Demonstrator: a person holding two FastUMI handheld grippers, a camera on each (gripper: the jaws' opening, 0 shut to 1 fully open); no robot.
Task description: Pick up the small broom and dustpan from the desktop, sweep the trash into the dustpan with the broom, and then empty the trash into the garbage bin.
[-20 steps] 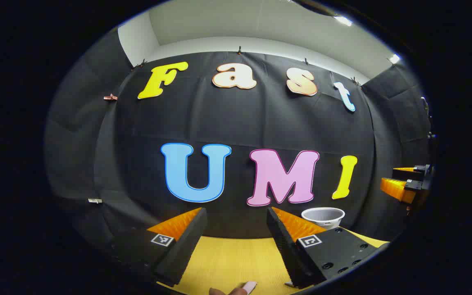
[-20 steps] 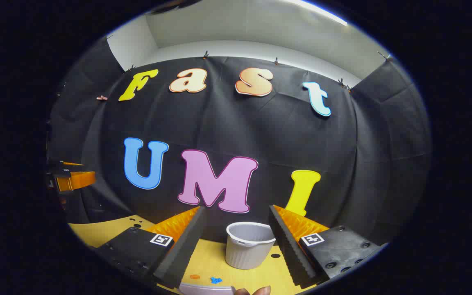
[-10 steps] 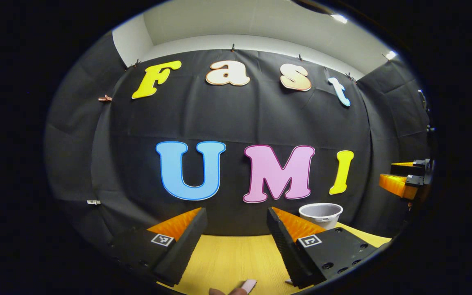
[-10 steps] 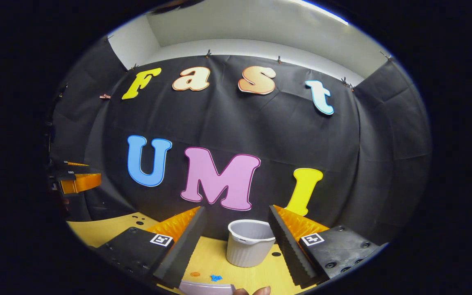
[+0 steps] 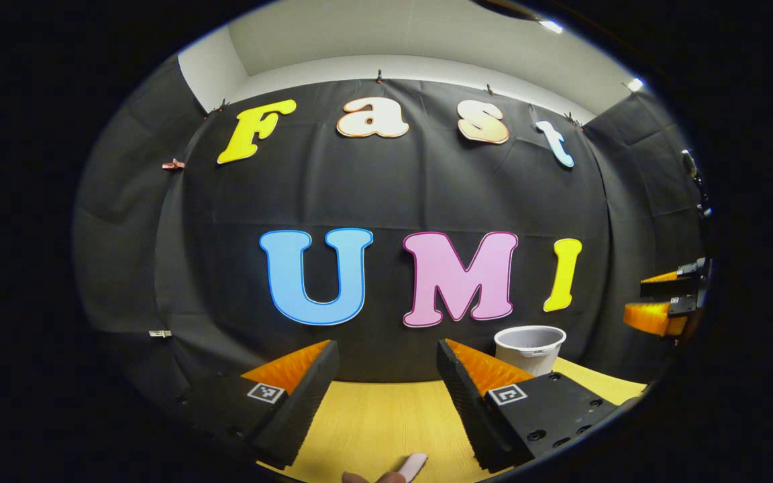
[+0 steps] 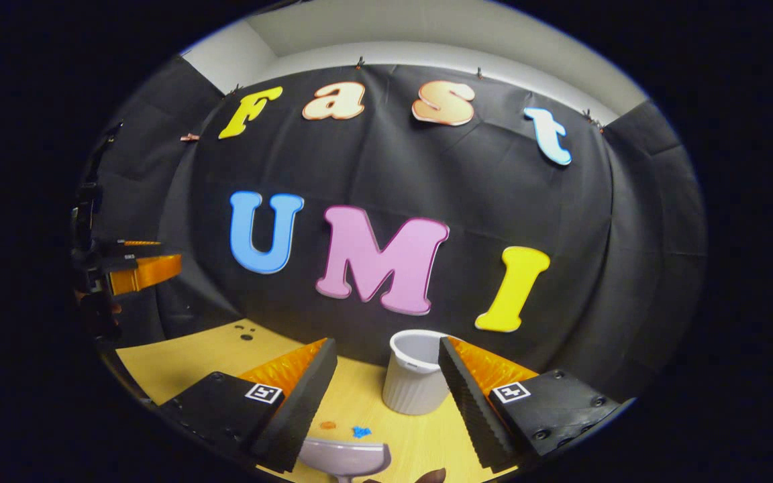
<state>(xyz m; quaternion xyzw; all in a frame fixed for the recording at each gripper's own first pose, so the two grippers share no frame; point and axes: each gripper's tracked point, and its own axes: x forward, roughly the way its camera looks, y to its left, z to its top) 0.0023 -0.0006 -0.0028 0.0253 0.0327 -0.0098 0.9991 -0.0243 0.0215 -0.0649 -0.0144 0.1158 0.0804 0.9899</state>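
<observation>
left gripper (image 5: 386, 376) agape, empty | right gripper (image 6: 386, 376) agape, empty | garbage bin (image 6: 417, 382) unlabelled

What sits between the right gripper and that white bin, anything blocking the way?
Nothing visible blocks it. Between the open right gripper and the garbage bin there is bare desktop with two small bits of trash and a pale curved dustpan edge low in front.

Black cloth wall (image 5: 386, 194) at far side; white ceiling (image 5: 393, 33) with lights above; yellow wood desktop (image 5: 386, 422) near.
</observation>
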